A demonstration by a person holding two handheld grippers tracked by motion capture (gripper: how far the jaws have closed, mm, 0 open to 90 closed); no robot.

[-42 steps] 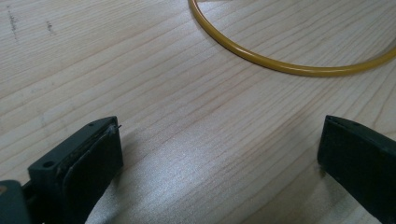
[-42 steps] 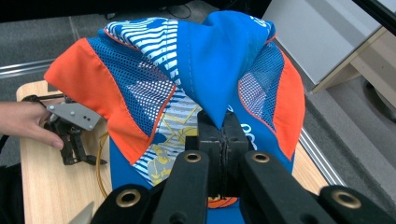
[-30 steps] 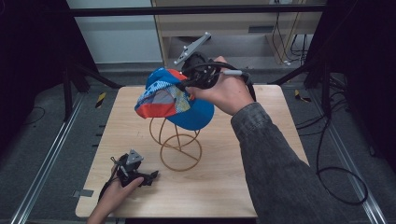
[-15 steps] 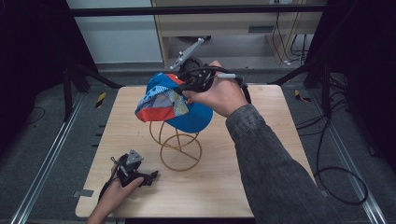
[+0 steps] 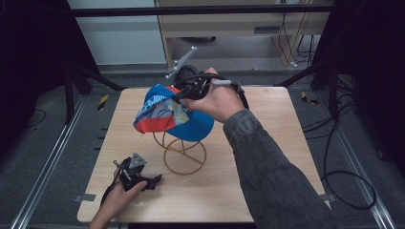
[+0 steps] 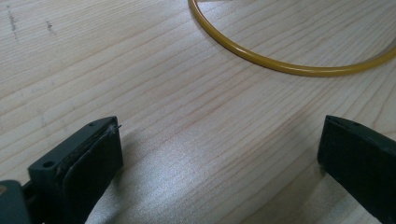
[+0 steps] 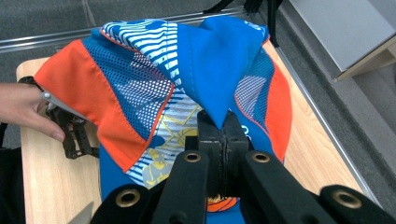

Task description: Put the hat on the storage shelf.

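Item: blue, orange and patterned cap, mesh panels and a blue brim, sat over the top of a gold wire stand near the middle of the wooden worktop.
Right hand-held gripper: jaws were clamped together on a pinch of the cap's blue crown fabric, which rose in a peak between them; in the high view it stood at the cap's far upper side.
Left hand-held gripper: lay low on the worktop at the near left corner, well apart from the cap, jaws spread wide and holding nothing; its own view showed bare wood between the jaws and the stand's base ring just ahead.
Progress, done: cap was seized and draped on or over the stand's top.
Progress, left: judged to be mid-handling, either seating the cap or lifting it away; the grip was not let go, and the left hand-held gripper took no part.
Hidden: the stand's top under the cap, so whether the crown truly rested on the wire could not be told.
Cut off: the cap's near edge below the jaws in the right gripper view.
Hard to make out: the printed pattern on the cap's side panel.
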